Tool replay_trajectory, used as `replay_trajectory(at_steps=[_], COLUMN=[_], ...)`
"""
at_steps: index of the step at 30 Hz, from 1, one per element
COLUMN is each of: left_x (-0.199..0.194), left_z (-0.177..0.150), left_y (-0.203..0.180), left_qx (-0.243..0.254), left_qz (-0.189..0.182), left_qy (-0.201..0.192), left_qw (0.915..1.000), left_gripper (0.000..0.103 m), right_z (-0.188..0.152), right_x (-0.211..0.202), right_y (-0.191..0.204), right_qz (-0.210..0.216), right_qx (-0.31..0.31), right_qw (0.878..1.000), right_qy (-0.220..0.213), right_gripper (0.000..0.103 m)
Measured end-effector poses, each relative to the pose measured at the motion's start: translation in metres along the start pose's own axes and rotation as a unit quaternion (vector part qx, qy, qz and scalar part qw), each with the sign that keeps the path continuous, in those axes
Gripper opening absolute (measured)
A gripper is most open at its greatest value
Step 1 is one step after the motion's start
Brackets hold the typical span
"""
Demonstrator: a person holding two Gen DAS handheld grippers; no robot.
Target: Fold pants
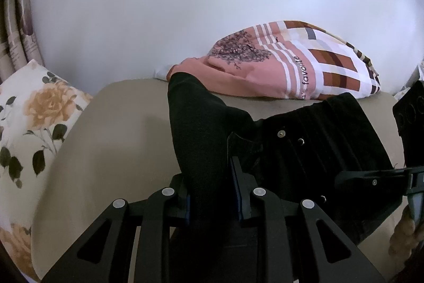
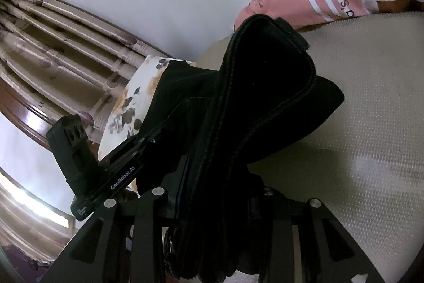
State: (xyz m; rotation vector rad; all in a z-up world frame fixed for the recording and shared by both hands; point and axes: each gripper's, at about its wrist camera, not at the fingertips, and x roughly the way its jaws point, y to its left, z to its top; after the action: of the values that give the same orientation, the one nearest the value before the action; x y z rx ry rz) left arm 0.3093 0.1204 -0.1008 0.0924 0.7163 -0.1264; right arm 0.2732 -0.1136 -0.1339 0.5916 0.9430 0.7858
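Observation:
Black pants (image 1: 312,145) lie bunched across a beige bed surface (image 1: 111,139). My left gripper (image 1: 213,192) is shut on a dark fold of the pants that runs up between its blue-padded fingers. The waistband with metal snaps (image 1: 281,134) spreads to the right of it. In the right wrist view my right gripper (image 2: 220,198) is shut on the thick stitched waistband (image 2: 265,86), which rises in a loop above the fingers; the fingertips are hidden by the cloth. The left gripper's body (image 2: 79,150) shows at the left of that view.
A pink and plaid pillow (image 1: 291,65) lies behind the pants against a white wall. A floral pillow (image 1: 34,110) sits at the left, with curtains (image 2: 53,44) beyond. A hand (image 1: 402,235) holds the right gripper at the right edge.

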Motion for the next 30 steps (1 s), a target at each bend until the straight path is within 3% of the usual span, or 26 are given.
replay_trajectory(at_steps=[30], left_x=[0.047], left_z=[0.017], left_y=[0.025], left_qx=[-0.031], left_qz=[-0.001], left_qy=[0.014], left_qw=[0.9994], left_gripper=[0.024], right_z=[0.022], right_x=[0.016], right_y=[-0.009], right_qz=[0.001], right_qx=[0.006], right_qw=[1.0], right_qy=[-0.004], right_gripper=[0.032])
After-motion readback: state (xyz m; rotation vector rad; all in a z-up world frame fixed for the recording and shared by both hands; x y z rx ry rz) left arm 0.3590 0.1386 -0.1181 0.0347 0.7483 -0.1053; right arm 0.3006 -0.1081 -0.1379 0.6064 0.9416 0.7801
